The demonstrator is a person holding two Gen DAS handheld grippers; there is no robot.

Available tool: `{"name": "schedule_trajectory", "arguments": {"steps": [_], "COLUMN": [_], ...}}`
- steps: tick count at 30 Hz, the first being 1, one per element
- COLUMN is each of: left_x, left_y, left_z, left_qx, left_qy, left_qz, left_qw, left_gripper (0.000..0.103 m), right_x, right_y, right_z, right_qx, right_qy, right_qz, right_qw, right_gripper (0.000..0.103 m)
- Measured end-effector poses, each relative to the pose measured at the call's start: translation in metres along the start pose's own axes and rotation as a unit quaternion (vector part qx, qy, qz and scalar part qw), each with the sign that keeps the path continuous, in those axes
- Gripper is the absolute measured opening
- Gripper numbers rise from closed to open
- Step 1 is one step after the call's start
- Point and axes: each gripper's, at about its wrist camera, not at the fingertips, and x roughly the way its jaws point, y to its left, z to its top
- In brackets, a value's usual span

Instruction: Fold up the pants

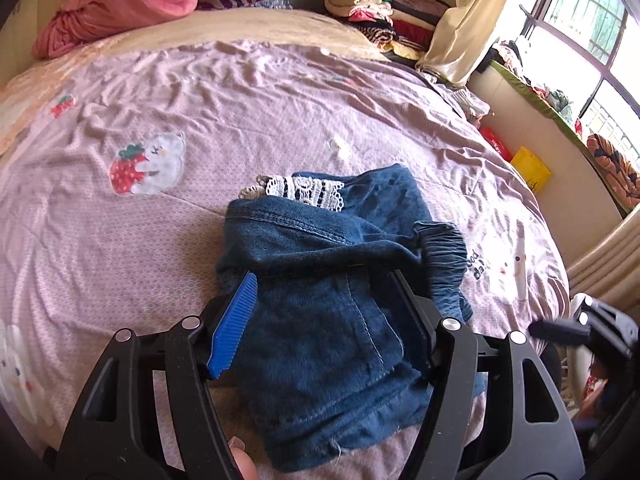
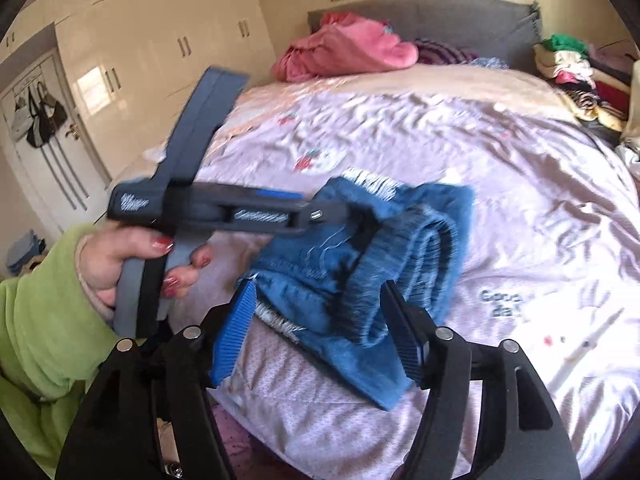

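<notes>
**Pants look pretty much folded already**

The denim pants (image 1: 332, 280) sit bunched in a compact bundle near the bed's (image 1: 240, 92) front edge, lace trim poking out the far side. Left gripper (image 1: 324, 312) straddles the bundle, jaws wide, not pinching. Right gripper (image 2: 320, 328) is wide too, with nothing clamped. Maybe a tidy-up left. Lots of bare sheet beyond; clothes stacks stay at the far corners.

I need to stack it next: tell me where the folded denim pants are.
The denim pants lie folded on the pink bedsheet near the bed's front edge, between both grippers' fingers in each wrist view.
</notes>
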Motion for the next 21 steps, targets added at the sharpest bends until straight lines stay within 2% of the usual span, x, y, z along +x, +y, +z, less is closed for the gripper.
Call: {"name": "schedule_trajectory", "arguments": {"steps": [6, 9, 15, 21], "left_x": [-0.014, -0.021, -0.024, -0.015], "left_y": [-0.001, -0.001, 0.002, 0.008], "left_z": [-0.004, -0.008, -0.017, -0.027], "left_qx": [0.005, 0.003, 0.006, 0.006], "left_qy": [-0.016, -0.022, -0.023, -0.015], "left_qz": [0.010, 0.012, 0.021, 0.040], "left_qw": [0.9998, 0.9997, 0.9995, 0.9991], "left_gripper": [0.061, 0.064, 0.067, 0.068], "right_x": [-0.014, -0.018, -0.012, -0.002], "right_y": [-0.016, -0.021, -0.032, -0.041], "right_z": [-0.006, -0.007, -0.012, -0.016], "right_qx": [0.033, 0.040, 0.055, 0.068], "right_qy": [-0.022, -0.027, -0.025, -0.014], "right_qz": [-0.035, -0.059, -0.089, -0.101], "right_qw": [0.999, 0.997, 0.994, 0.992], "right_gripper": [0.067, 0.071, 0.074, 0.077]}}
